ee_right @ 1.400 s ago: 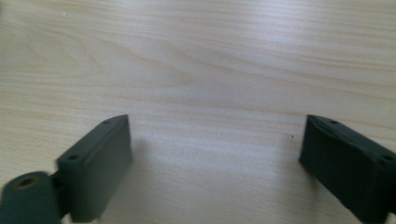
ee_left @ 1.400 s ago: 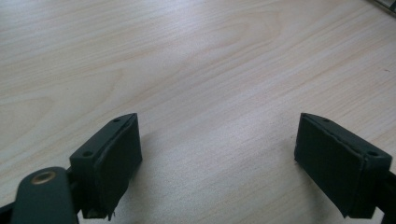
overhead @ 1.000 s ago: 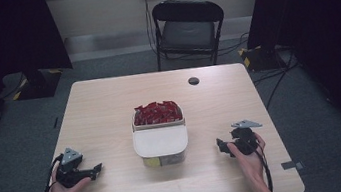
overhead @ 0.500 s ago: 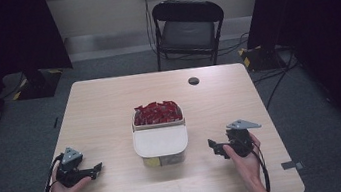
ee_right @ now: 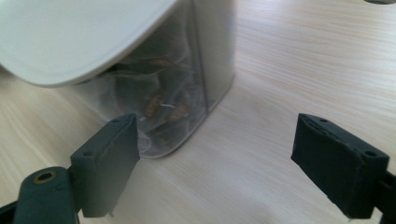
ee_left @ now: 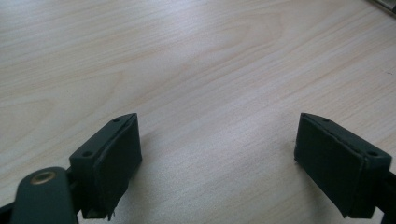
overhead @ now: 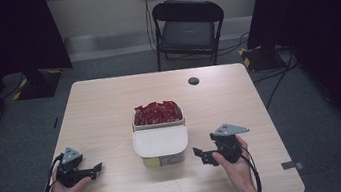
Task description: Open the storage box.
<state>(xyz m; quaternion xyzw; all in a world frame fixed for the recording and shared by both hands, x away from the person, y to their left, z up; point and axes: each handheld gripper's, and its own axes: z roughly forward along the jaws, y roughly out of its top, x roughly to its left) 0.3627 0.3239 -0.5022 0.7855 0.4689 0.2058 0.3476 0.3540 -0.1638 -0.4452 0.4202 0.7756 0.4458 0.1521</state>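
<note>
**Open tongs flank a lidded tub at the middle of the desk**

A clear plastic tub [overhead: 163, 156] with rounded corners stands near the centre of the pale wood-grain desk [overhead: 105, 110], a white lid [overhead: 160, 141] resting across its near part and red packets [overhead: 156, 112] heaped in the uncovered far part. In the right gripper view the tub's clear wall [ee_right: 163, 102] shows brownish sachets inside, under the overhanging white lid [ee_right: 70, 37]. The right tongs [overhead: 200, 155] lie just beside the tub, pointing at it, jaws spread wide and holding nothing, not touching it. The left tongs [overhead: 97, 168], well apart from the tub on the other side, are likewise wide open and empty over bare desk [ee_left: 196, 70]. A hand holds each gripper. A small dark round disc [overhead: 193, 80] sits toward the far edge; a black folding chair [overhead: 188, 28] stands beyond.
</note>
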